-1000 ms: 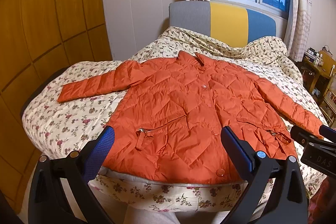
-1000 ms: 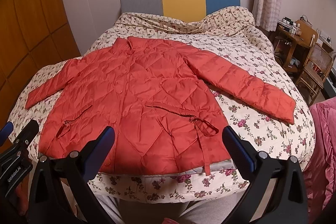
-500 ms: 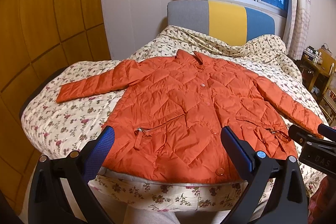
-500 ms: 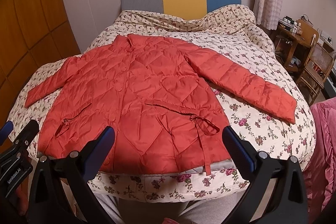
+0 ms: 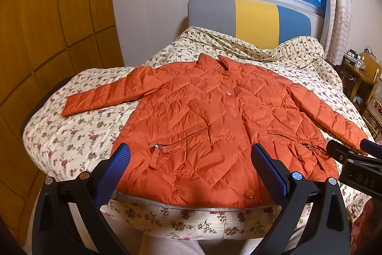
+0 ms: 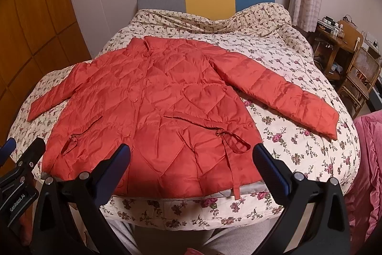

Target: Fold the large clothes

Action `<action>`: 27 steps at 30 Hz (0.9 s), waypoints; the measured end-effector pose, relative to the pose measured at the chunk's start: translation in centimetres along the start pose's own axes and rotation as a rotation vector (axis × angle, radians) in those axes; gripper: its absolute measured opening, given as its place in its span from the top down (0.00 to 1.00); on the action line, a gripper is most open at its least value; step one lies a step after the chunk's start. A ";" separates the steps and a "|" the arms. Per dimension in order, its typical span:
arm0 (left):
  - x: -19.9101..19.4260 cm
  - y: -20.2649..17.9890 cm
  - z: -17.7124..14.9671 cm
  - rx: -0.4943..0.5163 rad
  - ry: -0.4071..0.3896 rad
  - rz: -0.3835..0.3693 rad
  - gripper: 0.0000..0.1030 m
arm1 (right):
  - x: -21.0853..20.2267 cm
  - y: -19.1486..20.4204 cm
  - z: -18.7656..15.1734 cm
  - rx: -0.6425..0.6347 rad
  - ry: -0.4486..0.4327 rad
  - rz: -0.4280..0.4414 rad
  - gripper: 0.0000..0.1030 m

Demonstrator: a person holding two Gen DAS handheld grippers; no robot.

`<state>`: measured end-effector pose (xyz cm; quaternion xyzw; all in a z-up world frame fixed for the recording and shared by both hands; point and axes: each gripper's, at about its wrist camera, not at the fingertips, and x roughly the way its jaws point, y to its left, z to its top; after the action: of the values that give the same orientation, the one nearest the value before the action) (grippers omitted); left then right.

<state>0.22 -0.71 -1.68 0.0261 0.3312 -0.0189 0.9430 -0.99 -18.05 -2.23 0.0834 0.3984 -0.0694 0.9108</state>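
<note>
Now | left claw (image 5: 189, 159), right claw (image 6: 191, 159) spread, level | above jacket (image 5: 214, 130) hem

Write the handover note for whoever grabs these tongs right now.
Left tongs: open, empty, held above the jacket's hem.
Right tongs: open, empty, also near the hem.
The orange jacket lies flat, face up and buttoned on the floral bedspread, hem at the near edge, both sleeves spread out to the sides.
Done: jacket laid out.
Left: all the folding, sleeves in first, probably.
</note>
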 end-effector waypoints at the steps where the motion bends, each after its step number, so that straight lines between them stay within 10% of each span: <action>1: 0.1 0.0 0.0 0.000 0.002 0.001 0.03 | 0.0 0.0 0.0 0.001 0.001 0.001 0.02; 27: 2.6 0.1 -0.3 0.006 0.074 -0.018 0.03 | 2.2 -1.3 0.3 0.036 0.005 -0.010 0.02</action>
<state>2.03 -0.63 -3.56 0.0266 0.3662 -0.0274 0.9297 0.46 -19.54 -3.77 0.0981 0.4000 -0.0808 0.9077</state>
